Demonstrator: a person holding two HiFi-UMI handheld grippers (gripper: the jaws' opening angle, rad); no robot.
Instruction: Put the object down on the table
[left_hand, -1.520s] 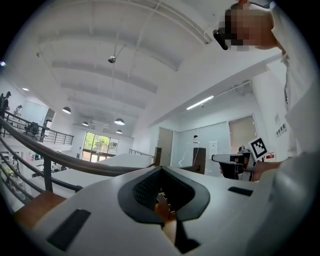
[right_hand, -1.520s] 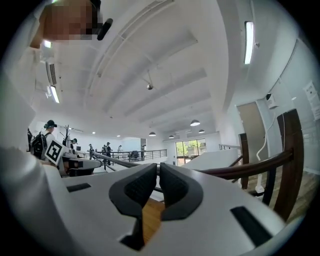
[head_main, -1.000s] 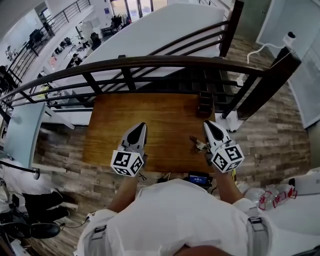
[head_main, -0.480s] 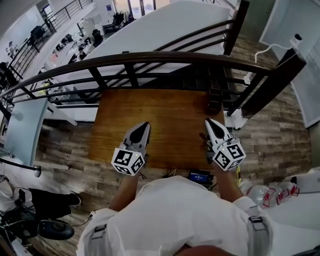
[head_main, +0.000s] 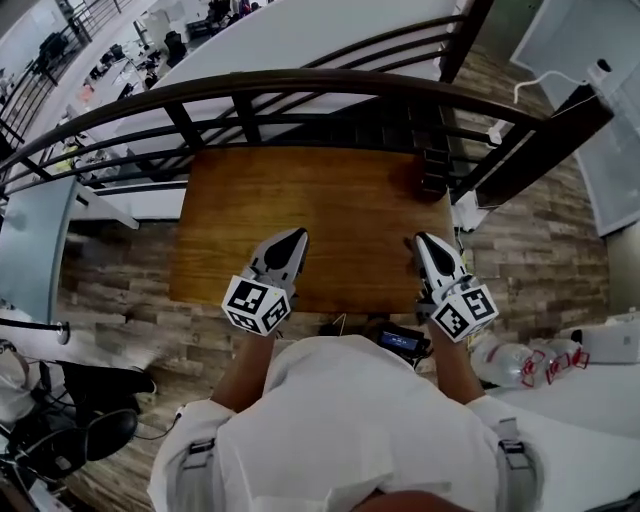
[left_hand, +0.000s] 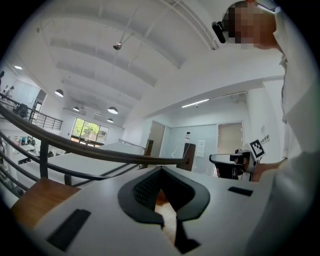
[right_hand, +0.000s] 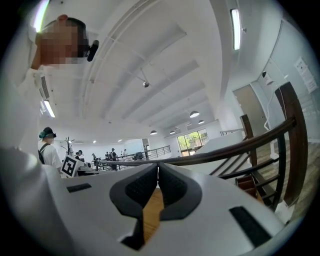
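The left gripper (head_main: 296, 237) and right gripper (head_main: 423, 241) were held at lower centre, over the wooden table (head_main: 320, 200). Both jaw pairs were closed, gripping nothing.

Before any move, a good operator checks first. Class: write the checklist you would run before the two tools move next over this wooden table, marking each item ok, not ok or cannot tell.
1. Left tool empty: ok, jaws together with nothing between them.
2. Right tool empty: ok, jaws together with nothing between them.
3. Object set down on the table: cannot tell; none shows plainly on it.
4. Tools apart from each other: ok, a stretch of table lies between them.
5. Tools away from the railing: ok, both are at the table's near edge.
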